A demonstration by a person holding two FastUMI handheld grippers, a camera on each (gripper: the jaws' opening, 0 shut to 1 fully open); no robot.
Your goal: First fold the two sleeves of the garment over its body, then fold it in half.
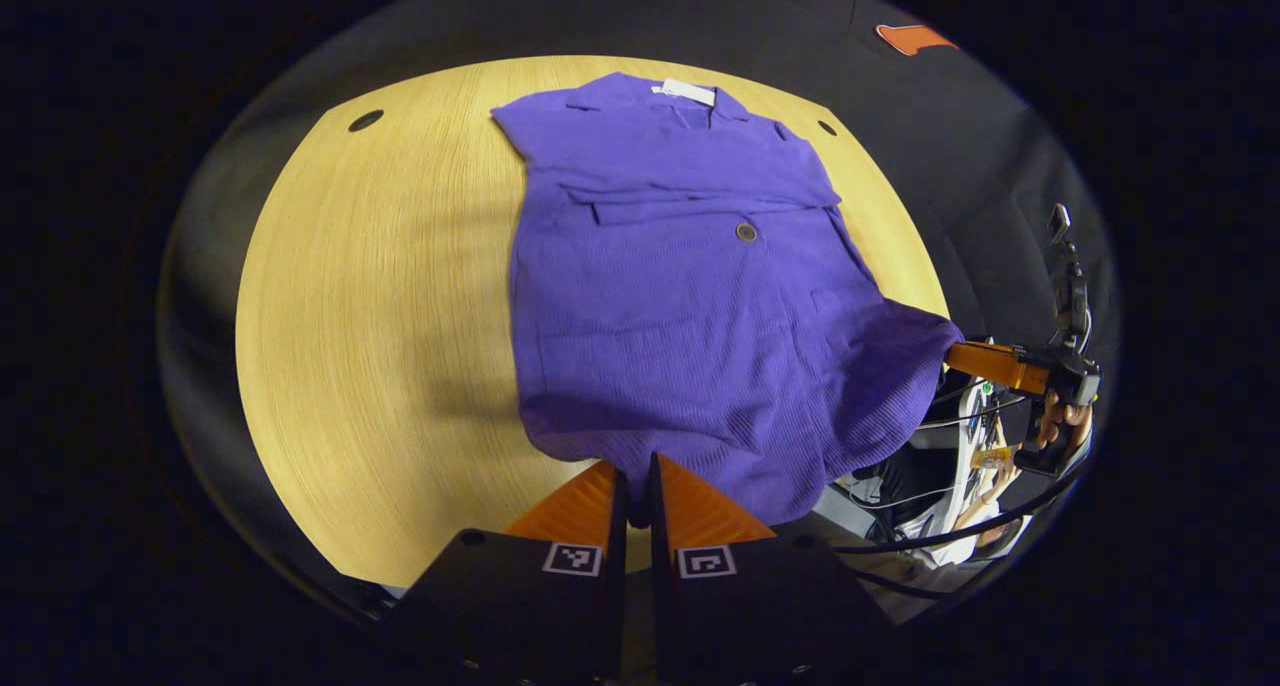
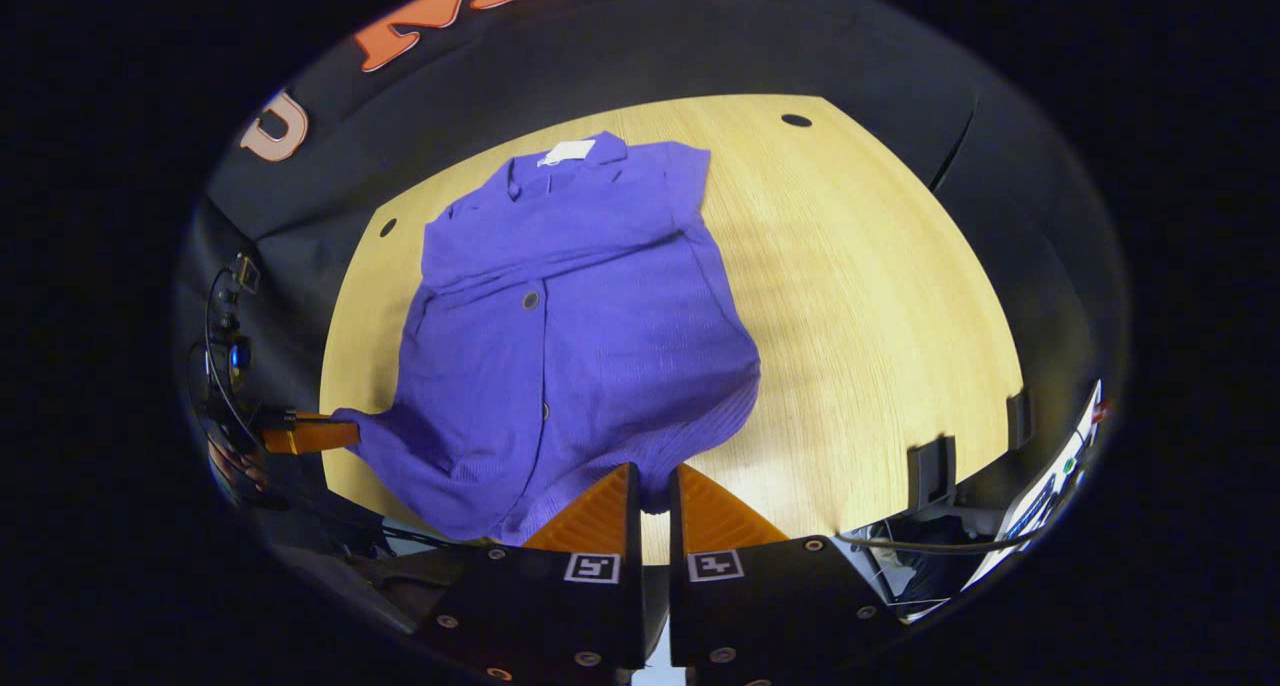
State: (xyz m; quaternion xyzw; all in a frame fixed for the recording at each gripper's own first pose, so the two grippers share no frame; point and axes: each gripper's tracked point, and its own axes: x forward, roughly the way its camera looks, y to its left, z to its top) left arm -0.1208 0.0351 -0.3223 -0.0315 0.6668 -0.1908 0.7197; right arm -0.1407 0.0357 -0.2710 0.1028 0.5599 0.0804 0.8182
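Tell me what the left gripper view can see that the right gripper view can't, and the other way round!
Left gripper view alone: a hand holding the right gripper, with cables trailing below it.

Right gripper view alone: black brackets on the table's near edge, and part of a screen beyond it.

Both: the purple garment lying on the round wooden table, its white neck tag, a button, and each gripper pinching the garment's near hem.
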